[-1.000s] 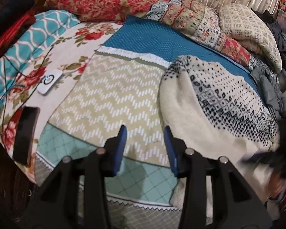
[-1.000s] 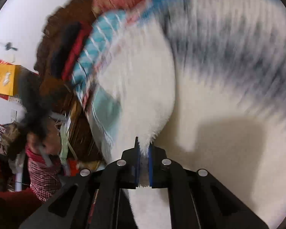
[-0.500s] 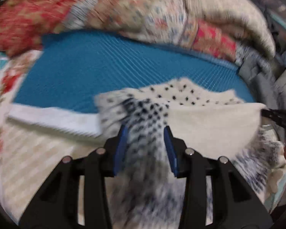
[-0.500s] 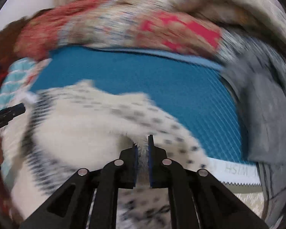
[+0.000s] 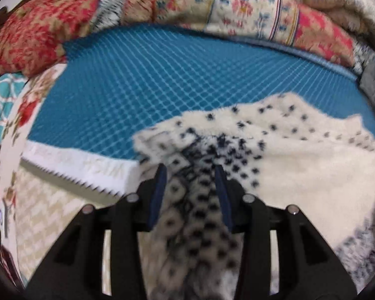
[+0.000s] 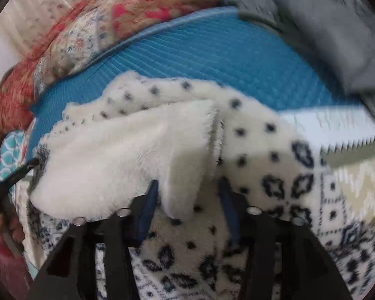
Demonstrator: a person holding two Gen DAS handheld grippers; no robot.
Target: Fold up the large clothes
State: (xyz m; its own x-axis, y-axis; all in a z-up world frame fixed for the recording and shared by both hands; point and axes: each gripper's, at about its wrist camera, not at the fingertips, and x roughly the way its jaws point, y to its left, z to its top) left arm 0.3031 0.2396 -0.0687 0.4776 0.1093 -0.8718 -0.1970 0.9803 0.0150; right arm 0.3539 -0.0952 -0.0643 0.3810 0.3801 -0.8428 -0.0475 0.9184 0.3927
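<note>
A cream fleece garment (image 5: 300,165) with a dark blue dotted and diamond pattern lies on the bed, one part folded over so its plain cream inside (image 6: 107,165) faces up. My left gripper (image 5: 190,172) is open, its blue pads standing either side of a patterned strip of the fleece at the fold's left end. My right gripper (image 6: 188,185) is opening; a cream flap of the fleece lies loose between its jaws, and the pads do not press on it. The tip of the left gripper (image 6: 20,172) and a hand (image 6: 2,227) show at the left edge of the right wrist view.
A blue textured mat (image 5: 162,80) lies beyond the fleece. Patchwork quilts and pillows (image 5: 37,27) are heaped along the back. Grey clothes (image 6: 337,37) are piled at the right. A white zigzag-edged band (image 5: 87,172) and a beige chevron cover (image 5: 45,215) lie to the left.
The right gripper carried a fleece edge across to the blue mat's side, then its jaws parted and released it. The left gripper moved from over the chevron cover onto the fleece.
</note>
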